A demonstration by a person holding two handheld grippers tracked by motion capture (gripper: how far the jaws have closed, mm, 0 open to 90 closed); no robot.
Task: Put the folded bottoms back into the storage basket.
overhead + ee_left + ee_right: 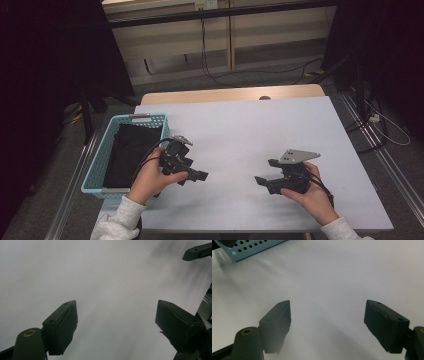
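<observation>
My left gripper [197,176] is held in a hand at the front left of the white table [240,135], just right of a light blue basket [100,155]. Its jaws point right toward the other hand and stand open over bare white surface, seen again as my left gripper [116,315]. My right gripper [261,181] sits in the other hand at the front right, jaws pointing left. In its own view my right gripper [327,312] is open too, nothing between the jaws. A dark folded cloth [129,152] lies inside the basket.
The basket's perforated corner [254,250] shows at the top left of the right gripper view. A jaw of the other gripper [197,251] shows at the top right of the left gripper view. Black stands and cables lie on the floor beyond the table.
</observation>
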